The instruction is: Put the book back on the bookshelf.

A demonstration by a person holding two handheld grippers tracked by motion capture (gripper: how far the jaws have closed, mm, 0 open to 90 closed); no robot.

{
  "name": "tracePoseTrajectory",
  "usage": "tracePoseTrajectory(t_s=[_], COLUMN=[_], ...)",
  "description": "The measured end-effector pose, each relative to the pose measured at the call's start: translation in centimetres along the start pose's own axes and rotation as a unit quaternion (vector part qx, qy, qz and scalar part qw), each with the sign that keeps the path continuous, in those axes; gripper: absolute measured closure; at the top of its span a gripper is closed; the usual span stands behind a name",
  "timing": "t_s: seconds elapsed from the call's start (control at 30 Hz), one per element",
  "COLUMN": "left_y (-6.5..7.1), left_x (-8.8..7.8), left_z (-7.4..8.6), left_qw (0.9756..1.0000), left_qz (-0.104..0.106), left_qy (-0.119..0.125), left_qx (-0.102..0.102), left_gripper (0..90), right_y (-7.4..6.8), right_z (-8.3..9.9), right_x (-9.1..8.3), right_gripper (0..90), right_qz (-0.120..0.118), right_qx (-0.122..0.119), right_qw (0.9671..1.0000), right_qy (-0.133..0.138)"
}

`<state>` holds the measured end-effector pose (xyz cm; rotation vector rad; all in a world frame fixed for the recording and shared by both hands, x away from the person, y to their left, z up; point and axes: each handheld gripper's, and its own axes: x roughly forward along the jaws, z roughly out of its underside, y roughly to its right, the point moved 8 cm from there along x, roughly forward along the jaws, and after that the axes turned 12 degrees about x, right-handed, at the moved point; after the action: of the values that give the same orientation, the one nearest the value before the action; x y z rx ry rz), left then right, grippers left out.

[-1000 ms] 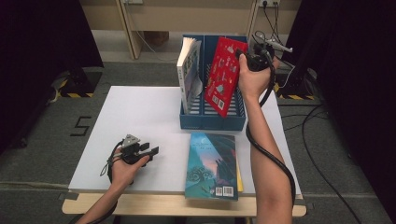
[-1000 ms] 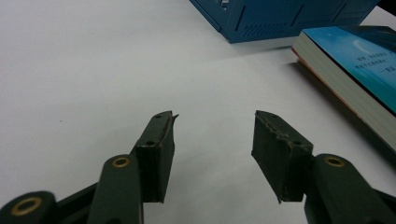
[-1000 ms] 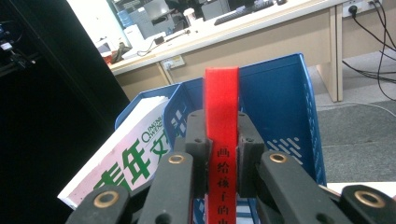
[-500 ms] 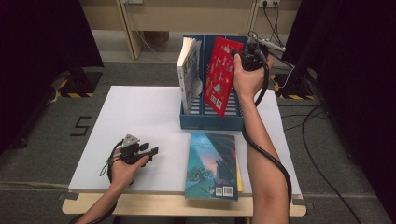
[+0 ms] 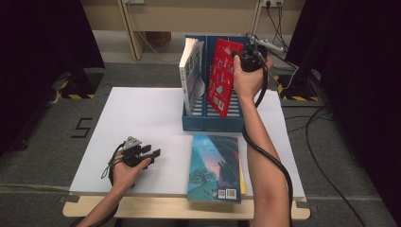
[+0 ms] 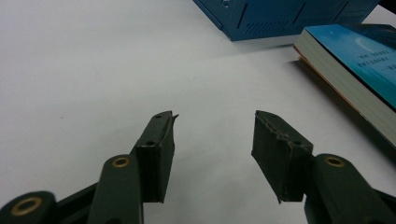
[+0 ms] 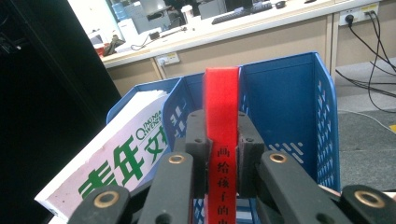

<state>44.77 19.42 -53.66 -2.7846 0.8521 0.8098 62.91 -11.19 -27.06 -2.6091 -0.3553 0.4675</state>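
Your right arm's stretched fwd, wrist raised, right tool (image 5: 247, 59) clamped on the spine of the thin red paperback book (image 5: 223, 82). Book's tilted, lower end inside the blue plastic three-slot file rack (image 5: 208, 124) at the back of the white table (image 5: 142, 118), middle slot I think, beside a white magazine w/ green lettering (image 5: 190, 75). Your left hand rests near the front edge, left tool (image 6: 212, 135) lying level w/ jaws apart, nothing between. Teal-cover paperback (image 5: 215, 168) lies flat just right of it.

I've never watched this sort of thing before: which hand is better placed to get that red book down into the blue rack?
The right. The right gripper is already clamped on the red book, holding it tilted over the blue rack. The left gripper rests open on the white table, away from the rack.
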Motion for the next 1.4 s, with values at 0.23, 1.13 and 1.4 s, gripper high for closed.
tracePoseTrajectory(t_s=[0.23,1.13,1.4], left_y=[0.0,-0.1,-0.1], left_x=[0.0,0.0,0.1], left_z=[0.0,0.2,0.3], left_qw=[1.0000,1.0000,1.0000], left_qz=[0.001,0.001,0.000], left_qy=[-0.001,-0.002,-0.003], left_qx=[0.000,-0.001,-0.002], left_gripper=[47.8,47.8,47.8], right_y=[0.0,-0.3,-0.4], right_z=[0.1,0.7,0.8], right_x=[0.4,1.8,2.3], right_gripper=[80.2,80.2,80.2], right_qz=[0.001,0.003,0.005], right_qx=[-0.003,-0.015,-0.022], right_qw=[1.0000,0.9998,0.9997], right_qy=[0.002,0.011,0.013])
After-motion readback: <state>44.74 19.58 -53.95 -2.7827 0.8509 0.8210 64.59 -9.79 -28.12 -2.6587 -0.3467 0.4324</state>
